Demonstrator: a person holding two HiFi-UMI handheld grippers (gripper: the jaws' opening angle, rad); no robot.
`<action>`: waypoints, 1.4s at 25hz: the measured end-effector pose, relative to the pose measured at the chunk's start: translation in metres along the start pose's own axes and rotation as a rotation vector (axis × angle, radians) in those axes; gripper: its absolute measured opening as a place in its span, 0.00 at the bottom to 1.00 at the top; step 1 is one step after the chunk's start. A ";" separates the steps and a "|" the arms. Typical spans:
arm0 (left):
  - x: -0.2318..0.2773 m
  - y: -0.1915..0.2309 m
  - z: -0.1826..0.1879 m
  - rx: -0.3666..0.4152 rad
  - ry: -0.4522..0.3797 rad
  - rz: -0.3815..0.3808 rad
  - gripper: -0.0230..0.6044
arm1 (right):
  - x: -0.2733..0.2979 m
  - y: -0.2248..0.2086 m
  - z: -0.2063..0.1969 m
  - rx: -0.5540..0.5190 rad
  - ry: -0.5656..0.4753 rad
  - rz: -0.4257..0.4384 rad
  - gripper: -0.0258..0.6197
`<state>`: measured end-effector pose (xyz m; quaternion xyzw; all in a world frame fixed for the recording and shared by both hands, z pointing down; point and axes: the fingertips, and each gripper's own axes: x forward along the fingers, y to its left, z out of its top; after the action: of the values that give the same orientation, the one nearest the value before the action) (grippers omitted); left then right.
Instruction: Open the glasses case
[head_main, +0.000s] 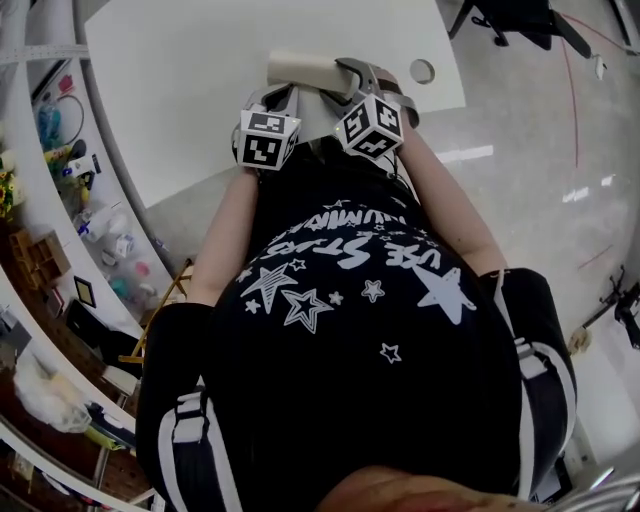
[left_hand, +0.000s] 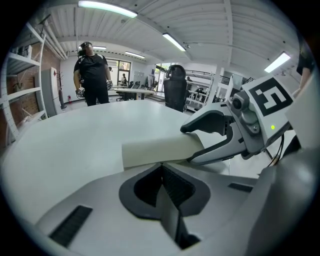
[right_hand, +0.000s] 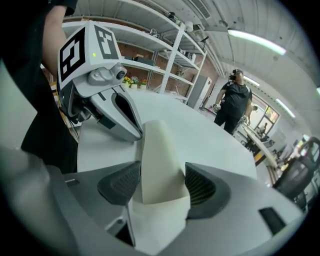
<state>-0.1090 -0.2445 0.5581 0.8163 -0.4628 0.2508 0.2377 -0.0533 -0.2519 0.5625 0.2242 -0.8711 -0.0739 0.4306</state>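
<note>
A cream glasses case (head_main: 305, 70) lies lengthwise over the near edge of the white table (head_main: 190, 80). My left gripper (head_main: 283, 97) comes at it from the left. In the left gripper view its ribbed pads meet at the case's near edge (left_hand: 155, 150), so the left gripper (left_hand: 160, 164) looks shut on that edge. My right gripper (head_main: 352, 78) stands open at the case's other end. The case (right_hand: 160, 160) runs between its two spread pads, and a folded part lies low in the gap of the right gripper (right_hand: 162, 182).
A round cable hole (head_main: 422, 71) sits in the table's right corner. A person in black (left_hand: 92, 70) stands beyond the table's far side, near an office chair (left_hand: 175, 85). White shelves (right_hand: 165, 45) rise behind. Cluttered shelving (head_main: 60, 200) lines the left.
</note>
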 end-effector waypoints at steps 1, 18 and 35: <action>0.000 -0.001 0.001 -0.005 -0.001 0.001 0.06 | 0.001 0.000 -0.001 -0.012 0.005 -0.003 0.46; 0.002 -0.002 0.004 -0.007 0.010 -0.002 0.06 | 0.001 -0.001 -0.001 -0.020 0.027 0.002 0.46; 0.004 0.000 0.005 -0.013 0.012 -0.003 0.06 | 0.001 -0.006 0.000 0.058 0.066 0.127 0.46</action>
<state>-0.1062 -0.2497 0.5567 0.8139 -0.4618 0.2522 0.2462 -0.0518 -0.2577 0.5616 0.1832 -0.8707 -0.0135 0.4563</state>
